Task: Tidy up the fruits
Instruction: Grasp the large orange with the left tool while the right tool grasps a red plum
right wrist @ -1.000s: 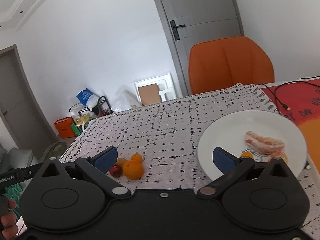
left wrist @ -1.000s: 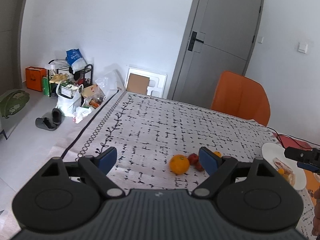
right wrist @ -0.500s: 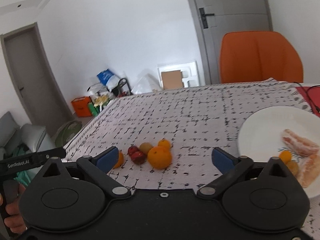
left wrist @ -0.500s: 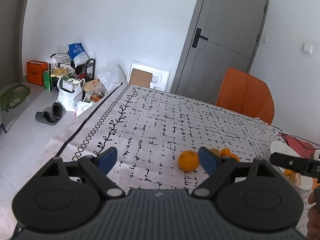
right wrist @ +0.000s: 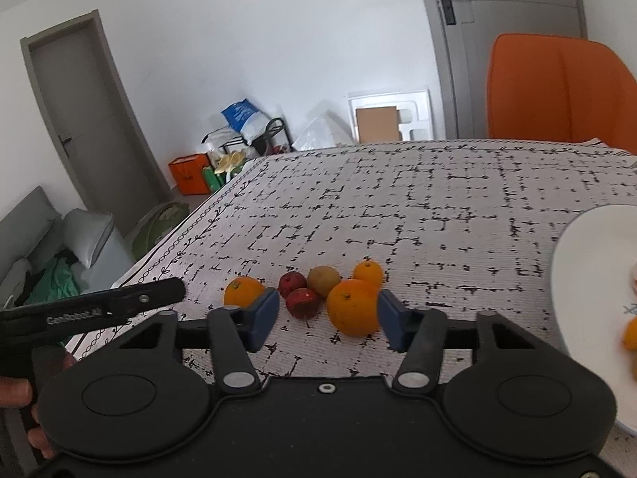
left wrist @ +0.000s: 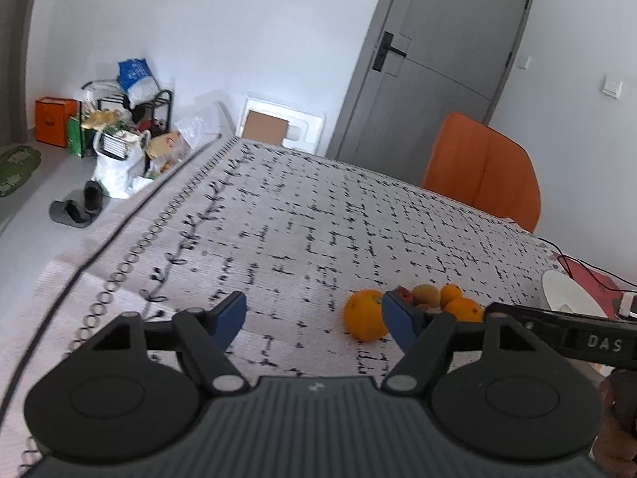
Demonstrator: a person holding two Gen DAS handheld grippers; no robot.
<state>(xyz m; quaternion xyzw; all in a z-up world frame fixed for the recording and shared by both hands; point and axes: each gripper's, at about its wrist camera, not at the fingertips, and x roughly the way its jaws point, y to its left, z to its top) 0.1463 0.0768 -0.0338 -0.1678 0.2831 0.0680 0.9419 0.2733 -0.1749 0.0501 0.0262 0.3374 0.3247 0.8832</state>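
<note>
A cluster of fruit lies on the patterned tablecloth. In the right wrist view a large orange (right wrist: 353, 307) sits just inside the right finger, with two red fruits (right wrist: 301, 302), a brown kiwi (right wrist: 323, 280), a small orange (right wrist: 368, 273) and another orange (right wrist: 243, 291) at the left. My right gripper (right wrist: 326, 320) is open, its jaws around the near fruits without touching. A white plate (right wrist: 585, 263) holds fruit pieces at the right. In the left wrist view my left gripper (left wrist: 314, 318) is open and empty, with an orange (left wrist: 364, 320) beside its right finger.
An orange chair (right wrist: 557, 87) stands at the table's far side, in front of a grey door (left wrist: 438, 55). Bags and a rack (left wrist: 119, 127) clutter the floor at the left. A red mat with a cable (left wrist: 589, 279) lies beyond the plate (left wrist: 569, 294).
My right gripper has swung left from the plate toward the fruit cluster and come closer to it. My left gripper has shifted left, so the fruit now lies by its right finger.
</note>
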